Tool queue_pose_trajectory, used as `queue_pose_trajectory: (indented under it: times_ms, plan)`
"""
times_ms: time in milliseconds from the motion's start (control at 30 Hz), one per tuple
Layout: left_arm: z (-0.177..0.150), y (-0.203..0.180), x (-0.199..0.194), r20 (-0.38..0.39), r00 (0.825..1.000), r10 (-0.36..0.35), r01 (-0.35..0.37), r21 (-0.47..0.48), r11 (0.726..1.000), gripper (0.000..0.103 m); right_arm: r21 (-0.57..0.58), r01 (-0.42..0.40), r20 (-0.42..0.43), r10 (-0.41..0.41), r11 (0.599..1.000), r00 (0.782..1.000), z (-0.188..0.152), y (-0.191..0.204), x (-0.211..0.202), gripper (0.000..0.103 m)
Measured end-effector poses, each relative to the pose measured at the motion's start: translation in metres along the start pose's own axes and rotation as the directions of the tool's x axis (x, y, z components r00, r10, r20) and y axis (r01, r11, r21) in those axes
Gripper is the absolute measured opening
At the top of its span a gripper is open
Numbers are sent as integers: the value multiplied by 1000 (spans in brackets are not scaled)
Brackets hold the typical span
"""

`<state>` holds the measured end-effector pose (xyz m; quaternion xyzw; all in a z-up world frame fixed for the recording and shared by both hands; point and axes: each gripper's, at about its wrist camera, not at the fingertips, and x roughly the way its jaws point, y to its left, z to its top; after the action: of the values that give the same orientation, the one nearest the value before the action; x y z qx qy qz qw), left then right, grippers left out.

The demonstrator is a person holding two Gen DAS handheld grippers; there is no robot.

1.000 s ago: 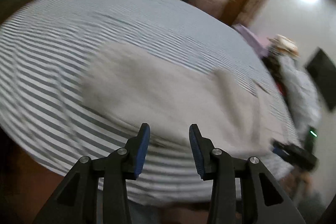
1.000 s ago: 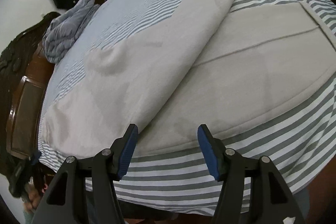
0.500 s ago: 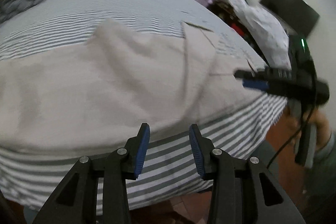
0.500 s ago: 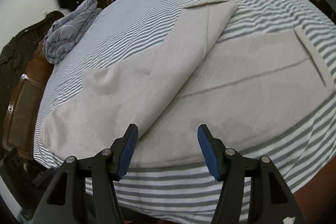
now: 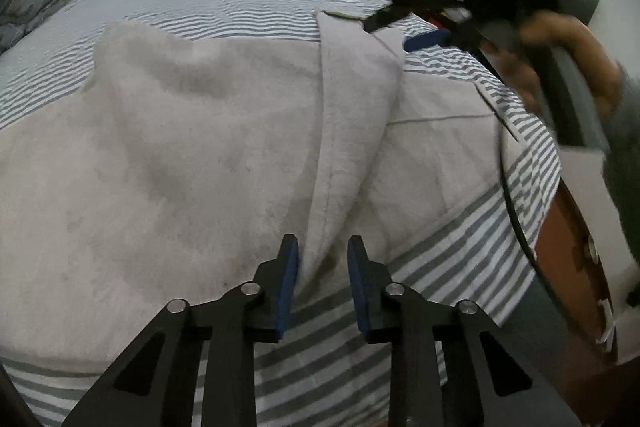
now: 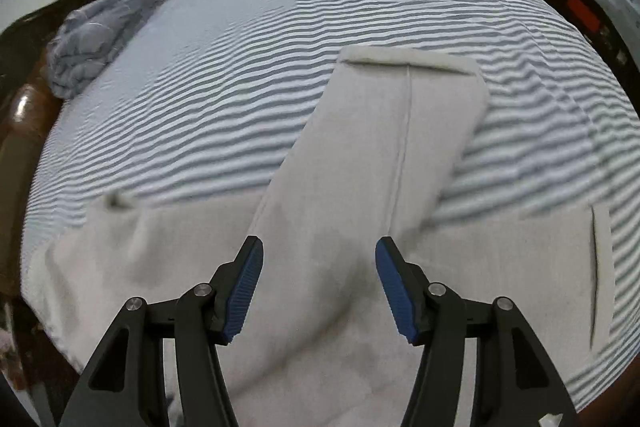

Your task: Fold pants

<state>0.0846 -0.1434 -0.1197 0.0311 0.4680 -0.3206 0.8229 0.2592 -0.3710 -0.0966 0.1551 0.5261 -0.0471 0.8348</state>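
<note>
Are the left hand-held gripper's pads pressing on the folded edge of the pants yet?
Cannot tell. In the left wrist view the pants' edge runs between the closing jaws of the left hand-held gripper, but no plain contact shows.

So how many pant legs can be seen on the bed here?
2: one pant leg angles up across the striped sheet, the other pant leg lies flat toward the right. Neither looks hidden.

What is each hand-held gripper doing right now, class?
Left hand-held gripper: closing around a fold of the pants.
Right hand-held gripper: open, empty.
</note>
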Motion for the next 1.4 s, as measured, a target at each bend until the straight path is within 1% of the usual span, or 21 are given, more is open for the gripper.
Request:
queue_pose_trajectory:
  times_ms: [133, 200, 300, 333, 400, 467, 533, 600, 633, 667, 700, 733, 800, 833, 867, 967, 1067, 1133, 1233, 1333, 1400]
  plan:
    - [-5, 6, 1, 13, 1000, 5, -5, -6, 1000, 17, -26, 93, 3, -92, 995, 996, 41, 15, 32, 56]
    - [-7, 7, 2, 22, 1000, -1, 1, -18, 1000, 14, -35, 113, 4, -113, 993, 994, 56, 24, 44, 56]
    - [-11, 5, 2, 33, 999, -11, 11, -13, 1000, 12, -22, 199, 4, -199, 980, 980, 80, 39, 67, 58]
    - [-12, 7, 1, 38, 999, -21, 21, -15, 1000, 11, -21, 258, 15, -258, 966, 966, 87, 44, 76, 58]
    - [-12, 13, -2, 43, 998, -48, 50, -38, 998, 10, -18, 343, 9, -343, 939, 939, 97, 49, 91, 58]
    - [-13, 19, -3, 44, 997, -67, 69, -59, 996, 10, -4, 390, -4, -390, 921, 921, 103, 49, 103, 58]
    - [-12, 18, -2, 45, 997, -69, 72, -57, 996, 9, 34, 405, -16, -404, 914, 914, 107, 44, 113, 57]
    - [-11, 17, -2, 48, 997, -64, 66, -49, 997, 9, 97, 397, -9, -399, 913, 917, 113, 34, 114, 55]
    - [-11, 16, -2, 49, 997, -61, 63, -47, 997, 9, 121, 400, -4, -403, 908, 915, 117, 28, 114, 48]
    - [-11, 16, -2, 49, 997, -61, 63, -50, 997, 9, 142, 395, -3, -398, 908, 917, 121, 24, 114, 40]
    - [-10, 16, -2, 49, 997, -62, 64, -56, 996, 9, 167, 384, -9, -388, 908, 922, 127, 16, 114, 32]
    - [-11, 16, 0, 49, 997, -61, 64, -59, 996, 9, 184, 373, -21, -376, 909, 926, 132, 8, 113, 22]
    - [-11, 19, -1, 48, 997, -59, 62, -66, 996, 9, 230, 293, -39, -292, 928, 956, 135, -4, 108, 10]
    - [-10, 19, 0, 49, 997, -58, 61, -66, 996, 9, 253, 256, -29, -258, 933, 966, 132, -9, 97, 7]
    - [-10, 19, -1, 49, 997, -56, 59, -64, 996, 9, 257, 238, -9, -244, 937, 970, 130, -11, 86, 6]
    - [-10, 15, 0, 55, 998, -42, 45, -56, 997, 9, 257, 211, 81, -239, 943, 968, 115, -26, 37, 5]
    - [-10, 13, -1, 60, 998, -22, 25, -46, 999, 8, 314, 166, 148, -221, 935, 964, 88, -57, -19, 5]
    - [-8, 10, -4, 69, 998, -5, 7, -31, 999, 7, 357, 148, 191, -227, 922, 955, 64, -83, -58, 5]
    - [-5, 3, -9, 87, 996, 19, -19, -1, 1000, 7, 413, 116, 220, -223, 903, 950, 31, -118, -99, 5]
    - [-4, -1, -12, 92, 995, 39, -41, 14, 999, 6, 452, 93, 225, -215, 887, 950, -5, -143, -123, 5]
    - [-4, -3, -14, 91, 995, 44, -47, 22, 999, 6, 476, 72, 230, -204, 876, 952, -24, -156, -130, 5]
